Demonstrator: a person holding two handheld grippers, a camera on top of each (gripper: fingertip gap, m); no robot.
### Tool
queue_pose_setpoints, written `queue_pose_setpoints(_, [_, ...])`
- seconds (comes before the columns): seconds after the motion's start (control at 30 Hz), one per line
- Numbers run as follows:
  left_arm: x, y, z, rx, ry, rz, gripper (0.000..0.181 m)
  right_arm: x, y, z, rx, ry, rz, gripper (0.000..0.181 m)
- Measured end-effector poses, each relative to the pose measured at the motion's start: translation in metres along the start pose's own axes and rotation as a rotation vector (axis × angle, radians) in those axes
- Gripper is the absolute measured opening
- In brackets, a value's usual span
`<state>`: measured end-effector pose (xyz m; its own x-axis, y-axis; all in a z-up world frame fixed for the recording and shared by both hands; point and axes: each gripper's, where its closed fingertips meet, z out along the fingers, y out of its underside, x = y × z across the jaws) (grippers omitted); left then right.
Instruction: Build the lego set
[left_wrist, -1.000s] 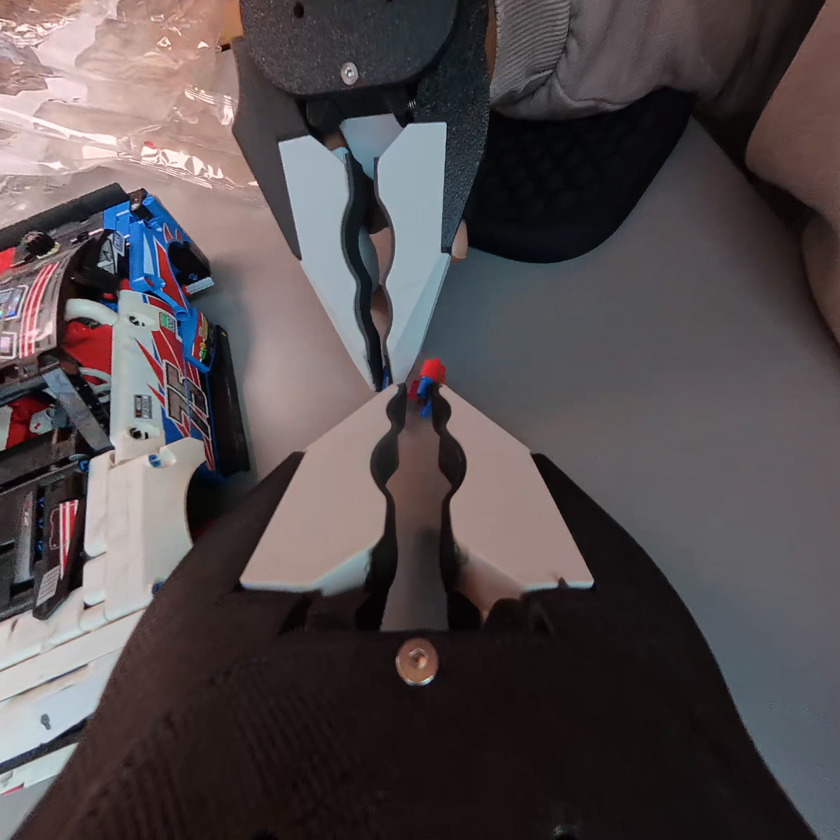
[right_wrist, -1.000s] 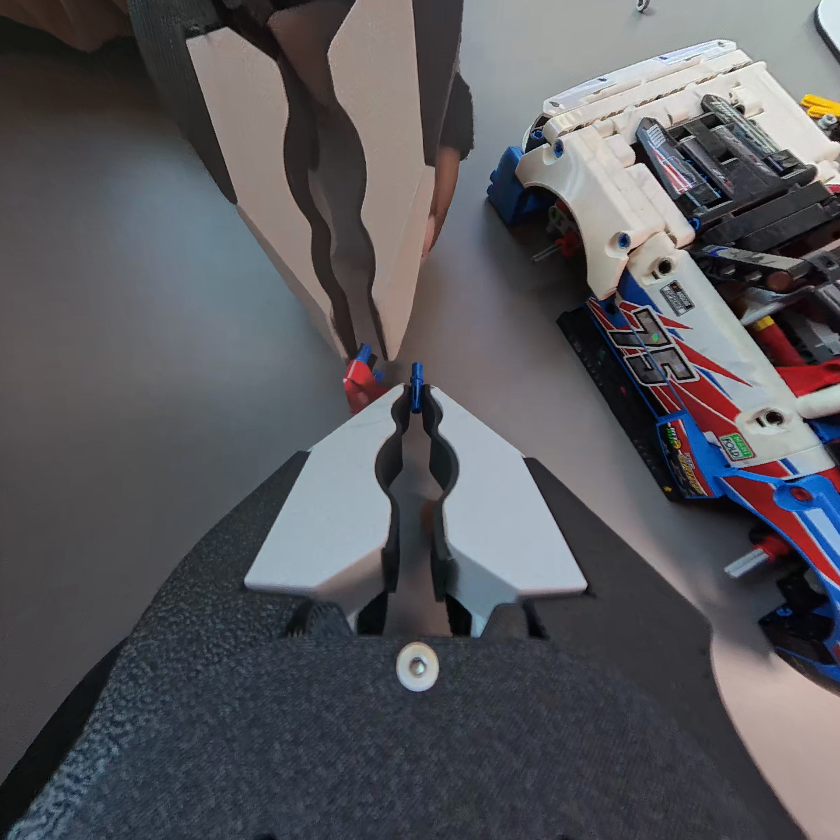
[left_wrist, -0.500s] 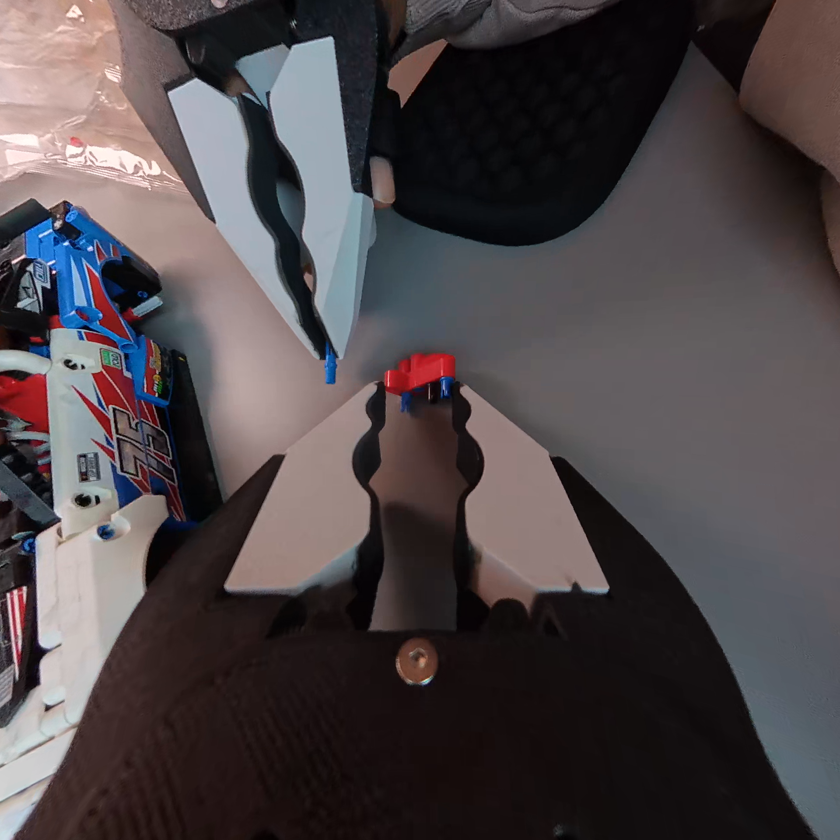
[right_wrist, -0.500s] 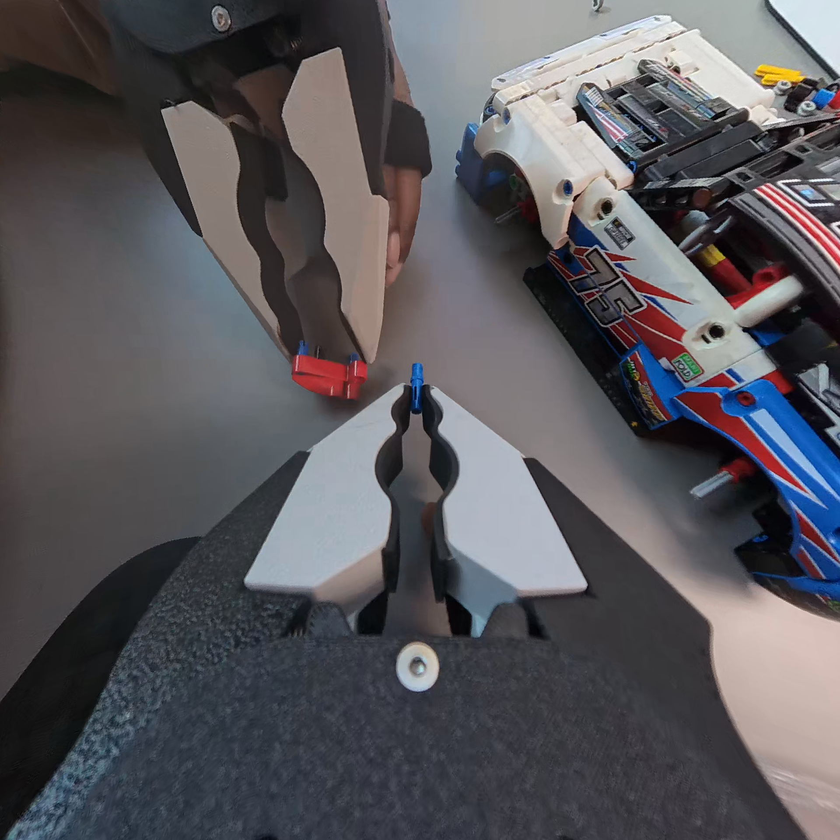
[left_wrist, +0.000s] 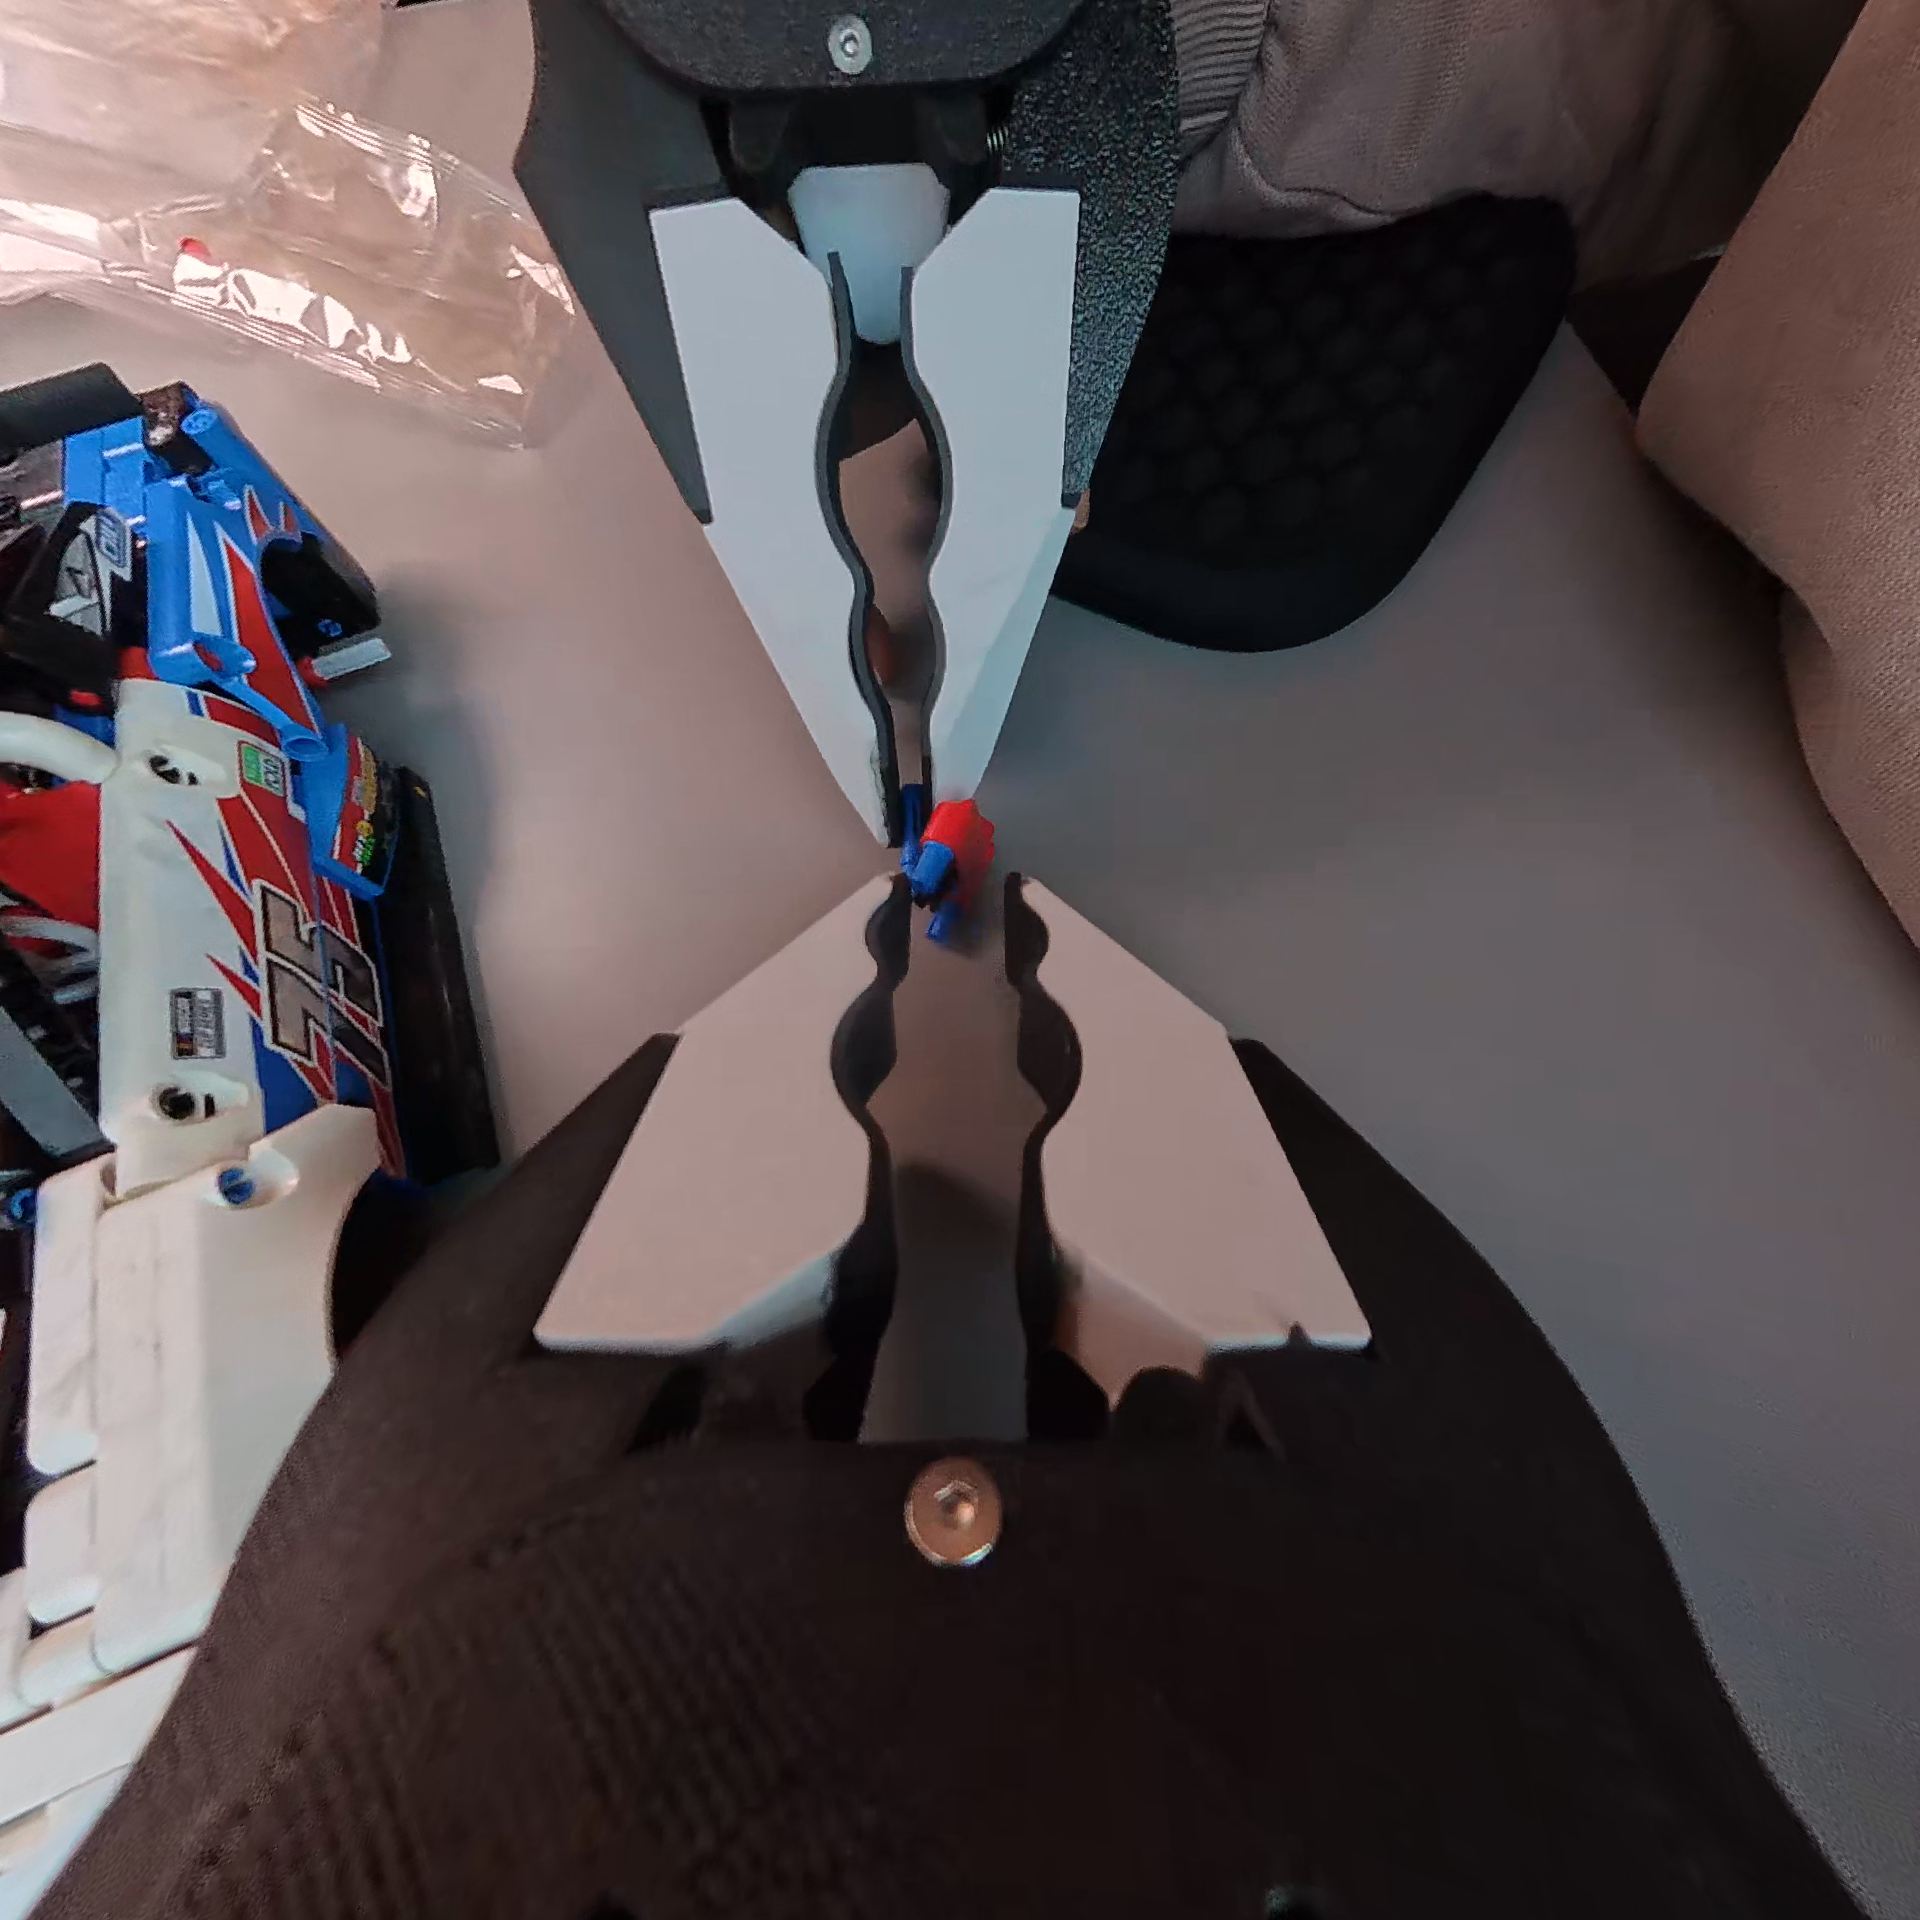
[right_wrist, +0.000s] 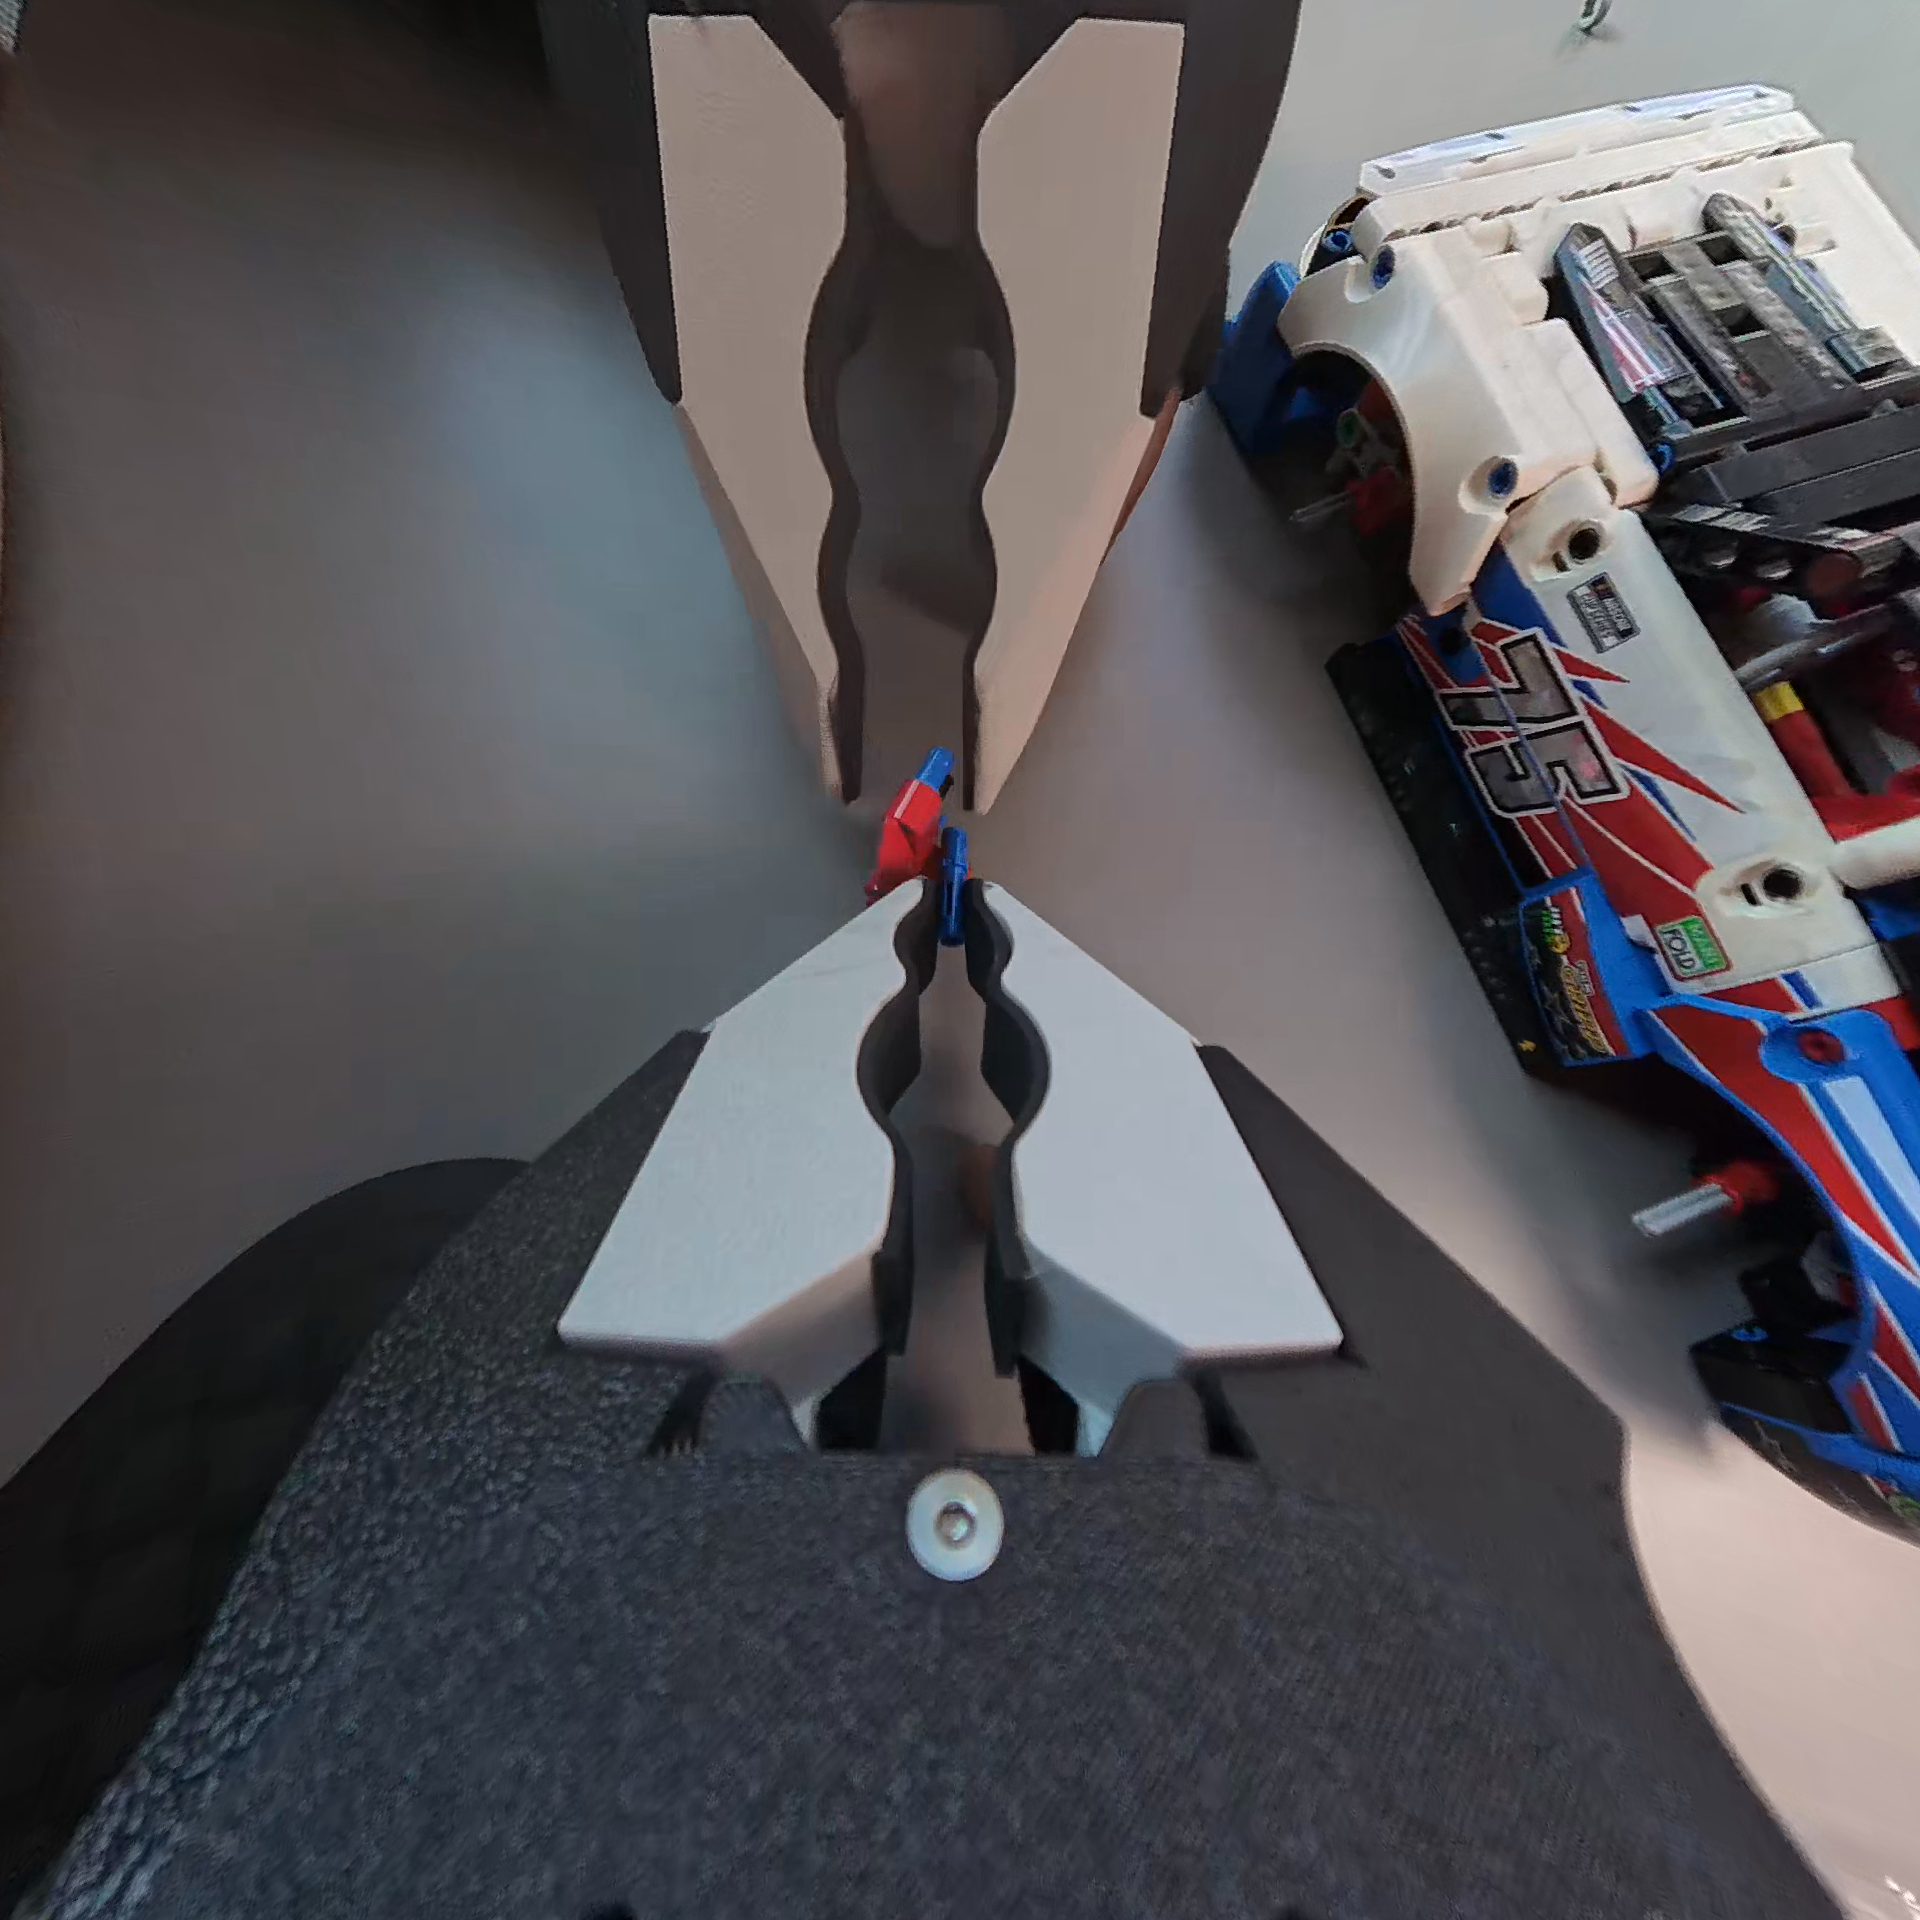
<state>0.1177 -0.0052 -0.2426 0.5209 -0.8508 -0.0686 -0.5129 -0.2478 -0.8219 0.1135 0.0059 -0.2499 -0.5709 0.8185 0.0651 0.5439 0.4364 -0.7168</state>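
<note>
Grey tabletop (left_wrist: 1351, 935); lego car (right_wrist: 1621, 644) R side, plastic bag (left_wrist: 260, 239).

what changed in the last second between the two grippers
The grippers drew apart, then closed in again: the right gripper is back tip to tip with the left gripper, its pin against the red piece. The red piece, broadside half a second ago, is end-on again. Unchanged: both grips hold, and the car sits on the table.
</note>
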Motion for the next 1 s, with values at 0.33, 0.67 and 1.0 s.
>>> queue_pose_setpoints(0.33, [0.004, -0.007, 0.008, 0.013, 0.007, 0.081, 0.013, 0.011, 0.009, -0.006, -0.043, 0.05, 0.047, 0.002])
queue_pose_setpoints(0.67, [0.003, -0.002, 0.019, -0.054, 0.014, 0.082, 0.01, 0.021, 0.019, -0.021, 0.017, 0.062, 0.091, 0.002])
queue_pose_setpoints(1.0, [0.003, 0.007, 0.004, -0.061, -0.086, 0.011, 0.006, 0.0, 0.005, -0.013, 0.093, -0.003, 0.023, 0.002])
